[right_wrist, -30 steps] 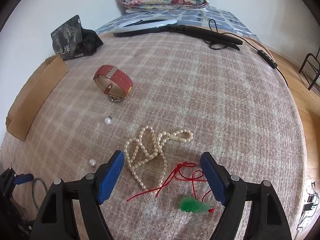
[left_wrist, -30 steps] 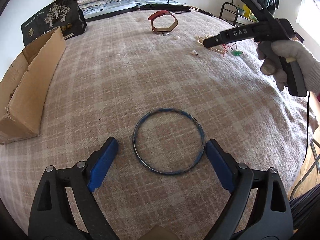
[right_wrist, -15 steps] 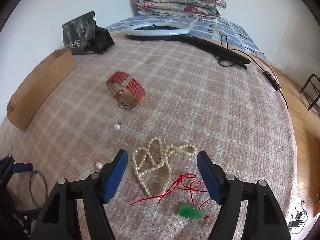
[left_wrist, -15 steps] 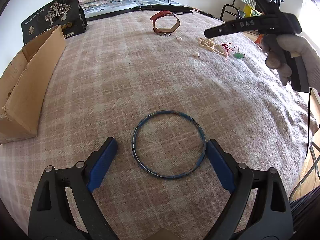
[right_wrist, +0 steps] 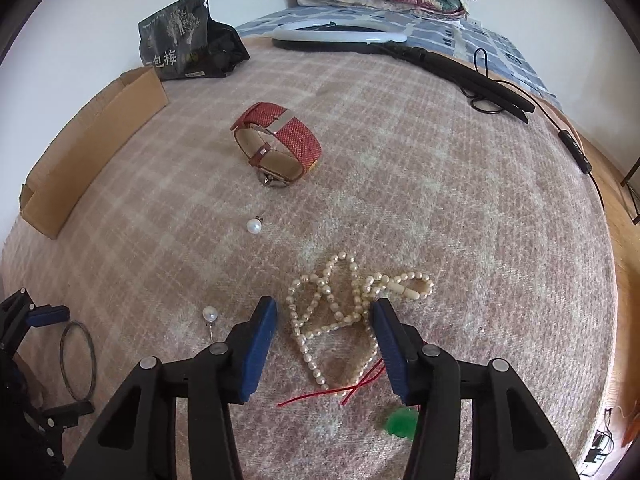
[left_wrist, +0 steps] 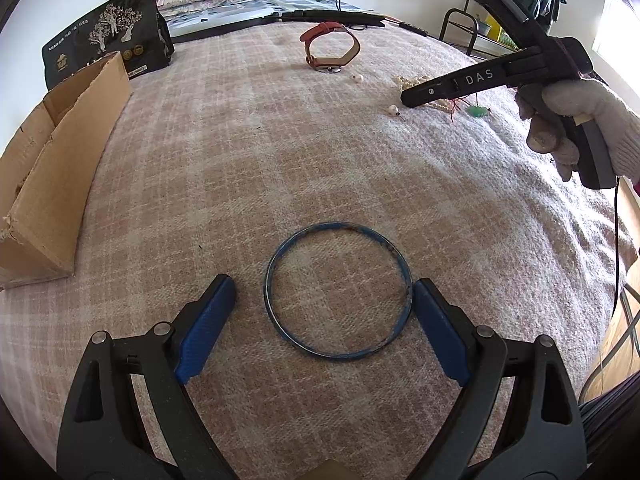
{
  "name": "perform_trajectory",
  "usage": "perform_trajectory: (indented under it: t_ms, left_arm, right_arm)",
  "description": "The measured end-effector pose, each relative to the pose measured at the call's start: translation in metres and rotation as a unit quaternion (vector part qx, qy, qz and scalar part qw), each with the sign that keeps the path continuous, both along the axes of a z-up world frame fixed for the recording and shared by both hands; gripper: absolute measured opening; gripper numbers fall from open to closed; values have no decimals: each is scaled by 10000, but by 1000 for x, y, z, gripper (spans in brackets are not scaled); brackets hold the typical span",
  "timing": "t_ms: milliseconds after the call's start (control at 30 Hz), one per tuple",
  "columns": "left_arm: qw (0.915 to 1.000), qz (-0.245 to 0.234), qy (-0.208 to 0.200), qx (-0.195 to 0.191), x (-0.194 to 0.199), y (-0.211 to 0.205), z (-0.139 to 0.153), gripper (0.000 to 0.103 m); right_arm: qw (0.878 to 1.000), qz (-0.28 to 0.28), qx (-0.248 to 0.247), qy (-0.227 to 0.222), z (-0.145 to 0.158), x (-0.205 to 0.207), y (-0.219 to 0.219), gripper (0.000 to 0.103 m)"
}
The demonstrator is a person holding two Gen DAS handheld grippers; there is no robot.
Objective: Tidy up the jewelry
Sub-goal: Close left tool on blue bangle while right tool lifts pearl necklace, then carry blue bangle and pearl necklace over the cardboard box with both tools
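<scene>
**Desk:** Pink-and-cream plaid blanket (left_wrist: 320, 168) on a bed, jewelry scattered over it. What are the two tools doing?

**Photographer:** Left gripper (left_wrist: 322, 316) hovers low with its blue fingers (left_wrist: 206, 330) spread wide, straddling a thin blue metal bangle (left_wrist: 338, 290) that lies flat on the blanket; the right-hand finger looks to be just beside the rim, perhaps touching it. Right gripper (right_wrist: 324, 346), fingers likewise apart and holding nothing, sits over a tangled cream pearl necklace (right_wrist: 344, 308), with a red cord (right_wrist: 352, 384) and green pendant (right_wrist: 402, 422) close by.

**Desk:** And the rest?

**Photographer:** A red woven-strap watch (right_wrist: 278, 142) lies farther off, and two loose pearl earrings (right_wrist: 254, 226) are near the necklace. An open brown cardboard box (left_wrist: 52, 172) stands at the blanket's left edge (probably where everything goes).

**Desk:** Which step, in your view?

**Photographer:** Early, since nothing is gathered yet. Both tools seem lined up for a first pick. Next, I'd judge, the left fingers must close across the bangle without sliding it, while the right needs a bunched section of pearls, not one strand.
</scene>
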State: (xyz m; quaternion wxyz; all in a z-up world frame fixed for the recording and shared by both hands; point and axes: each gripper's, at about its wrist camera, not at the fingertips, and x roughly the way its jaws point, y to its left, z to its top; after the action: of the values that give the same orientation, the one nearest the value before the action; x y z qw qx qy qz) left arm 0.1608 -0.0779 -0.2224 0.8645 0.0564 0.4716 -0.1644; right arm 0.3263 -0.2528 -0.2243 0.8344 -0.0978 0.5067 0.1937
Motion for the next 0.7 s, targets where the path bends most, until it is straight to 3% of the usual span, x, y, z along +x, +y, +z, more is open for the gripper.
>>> perform_trajectory:
  t_ms: [133,233,367,500,700]
  left_arm:
    - [10000,50,-28,8,0,1,1,85]
    - [9999,125,-39,10,0,3,2,76]
    - [9999,157,-9,-58,0,5,3,75]
    - [9998,169,-2,-85,1,6,4,74]
    - [9996,215,31,-182,2,10,7,74]
  right_arm:
    - [10000,-54,-48,-11,-2,-1,1,47]
    - [9999,-146,-28,-30,-1,-1,-1,32]
    - [9996,-289,-24,-74,1,1,-6,13]
    - [9993,-356,15,-145,5,1,-6,6]
    - [9985,-407,171,-334,20,0,-4,5]
